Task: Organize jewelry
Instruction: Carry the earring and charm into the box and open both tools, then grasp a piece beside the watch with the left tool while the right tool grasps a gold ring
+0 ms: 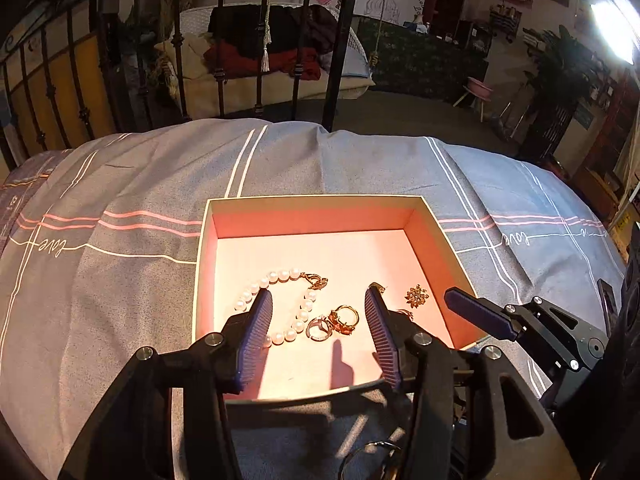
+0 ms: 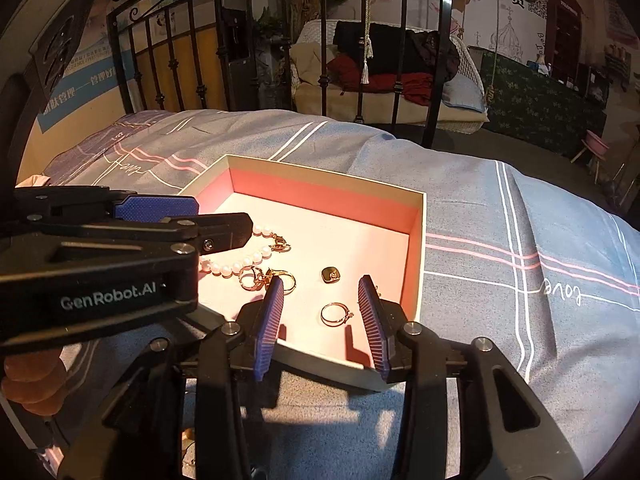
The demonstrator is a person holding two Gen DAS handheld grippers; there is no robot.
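Observation:
An open box with a pink inside (image 1: 316, 199) (image 2: 328, 174) lies on a grey striped bedspread. In it lie a pearl bracelet (image 1: 284, 274) (image 2: 232, 268), a silver ring (image 1: 318, 328), a gold ring with a stone (image 1: 344, 318), a flower-shaped piece (image 1: 416, 296), a dark square pendant (image 2: 331, 275) and a thin gold ring (image 2: 335, 314). My left gripper (image 1: 320, 290) (image 2: 192, 220) hangs open over the box's near half, above the bracelet and rings. My right gripper (image 2: 321, 280) (image 1: 480, 312) is open too; the thin gold ring lies on the box floor between its fingers, untouched.
The bedspread (image 1: 120, 200) surrounds the box on all sides. A black iron bed rail (image 1: 260, 40) stands behind it, with a cushioned seat and clothes beyond. A hand (image 2: 32, 384) holds the left gripper. A thin metal hoop (image 1: 368, 456) shows below my left gripper.

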